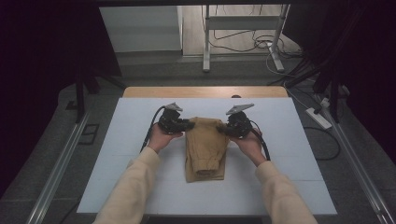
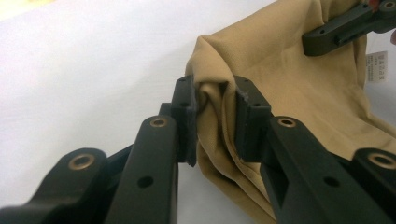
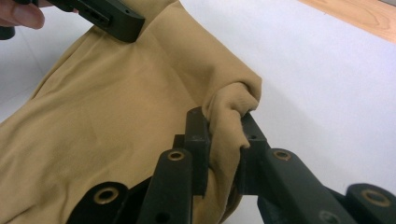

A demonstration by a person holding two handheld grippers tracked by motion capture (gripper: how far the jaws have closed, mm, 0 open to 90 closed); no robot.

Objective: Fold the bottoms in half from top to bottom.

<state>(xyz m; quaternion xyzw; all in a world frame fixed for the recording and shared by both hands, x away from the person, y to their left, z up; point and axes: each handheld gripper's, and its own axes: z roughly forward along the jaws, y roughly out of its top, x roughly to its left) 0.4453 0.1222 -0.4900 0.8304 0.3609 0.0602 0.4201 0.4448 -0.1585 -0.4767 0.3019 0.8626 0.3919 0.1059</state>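
Left gripper (image 1: 188, 125): black hard plastic with brass-coloured pivot pins and a grey three-cornered plate on top; its jaws are clamped on a bunched fold of the tan garment's far left corner, seen close up in the left gripper view (image 2: 214, 119).
Tan garment (image 1: 204, 147): soft, matte woven cloth in a mustard-brown shade, folded into a long narrow shape with a gathered cuff at the near end; it stretches between the two grippers at its far edge and runs back from them toward the person.
Garment label (image 2: 376, 66): small white tag sewn at the cloth's edge, beyond the left gripper's jaws, just below the other gripper.
Right gripper (image 1: 223, 128): same black build and grey plate; its jaws pinch a crumpled knot of the far right corner, cloth puckering above the pads (image 3: 225, 149).
Table cover (image 1: 121, 140): smooth white sheet, flat beneath both grippers.
Table edge (image 1: 205, 91): pale wood, beyond the grippers.
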